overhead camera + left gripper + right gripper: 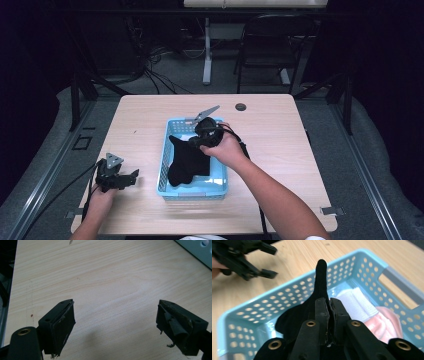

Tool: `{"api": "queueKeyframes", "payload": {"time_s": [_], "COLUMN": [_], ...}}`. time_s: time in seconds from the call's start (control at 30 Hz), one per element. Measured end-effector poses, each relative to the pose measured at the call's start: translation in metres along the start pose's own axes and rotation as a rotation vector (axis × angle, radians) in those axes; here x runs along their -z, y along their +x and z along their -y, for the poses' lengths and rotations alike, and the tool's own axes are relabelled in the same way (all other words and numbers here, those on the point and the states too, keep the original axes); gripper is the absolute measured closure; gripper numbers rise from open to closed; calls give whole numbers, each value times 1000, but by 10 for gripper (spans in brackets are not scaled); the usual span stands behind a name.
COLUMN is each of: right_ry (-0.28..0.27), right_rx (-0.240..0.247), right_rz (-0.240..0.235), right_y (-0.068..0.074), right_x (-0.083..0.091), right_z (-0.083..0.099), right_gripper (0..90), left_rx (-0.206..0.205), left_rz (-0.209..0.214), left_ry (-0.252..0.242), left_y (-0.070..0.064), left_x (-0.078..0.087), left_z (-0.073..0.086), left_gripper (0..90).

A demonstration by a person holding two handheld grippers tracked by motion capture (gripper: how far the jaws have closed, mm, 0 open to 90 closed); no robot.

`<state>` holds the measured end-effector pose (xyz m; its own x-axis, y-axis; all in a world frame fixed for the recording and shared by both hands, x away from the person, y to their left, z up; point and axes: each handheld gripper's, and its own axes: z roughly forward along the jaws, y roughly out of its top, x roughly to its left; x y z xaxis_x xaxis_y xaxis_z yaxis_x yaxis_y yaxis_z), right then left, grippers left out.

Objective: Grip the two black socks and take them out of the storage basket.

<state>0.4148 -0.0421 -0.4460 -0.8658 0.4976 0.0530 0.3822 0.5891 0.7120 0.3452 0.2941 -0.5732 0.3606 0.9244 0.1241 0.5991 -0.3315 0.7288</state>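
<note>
Surface [105,277]: light wood-grain laminate, smooth, faint sheen, small dark specks. Basket [274,296]: light blue plastic, perforated walls, smooth, slightly glossy. Black cloth [321,282]: matt, soft knit look, no shine. White cloth [358,303] in basket: ribbed or woven texture, matt. Pink cloth [385,323] beside it: soft, fuzzy-looking, matt. Left tool [116,325]: black matt plastic, pads [63,328] rubbery, worn and frayed at edges, brass-coloured metal rivet. Right tool [329,302]: same black matt plastic, brass-coloured metal eyelets, pad edges ragged. Grey plate on left tool: flat metal, dull finish.
</note>
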Motion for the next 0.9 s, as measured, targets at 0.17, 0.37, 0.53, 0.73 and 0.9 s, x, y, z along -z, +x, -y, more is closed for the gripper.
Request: {"api": "queueKeyframes", "payload": {"time_s": [0.17,0.37,0.53,0.73,0.9], "right_ry": [-34,-78,-116,-186,-253], "right_rx": [26,28,48,66,63], "right_rz": [8,-1,18,54,88], "right_y": [7,10,14,18,18], "right_x": [16,31,55,93,126], "right_z": [-5,-8,-8,-3,5], "right_gripper": [852,853,853,855,858], "left_rx": [0,-2,2,1,-1], "left_rz": [0,0,0,-3,-4], "left_ry": [1,1,-1,1,2], "left_y": [-1,0,0,0,-1], "left_x": [0,0,0,0,0], "left_z": [0,0,0,0,0], "left_gripper": [154,154,154,154,154]}}
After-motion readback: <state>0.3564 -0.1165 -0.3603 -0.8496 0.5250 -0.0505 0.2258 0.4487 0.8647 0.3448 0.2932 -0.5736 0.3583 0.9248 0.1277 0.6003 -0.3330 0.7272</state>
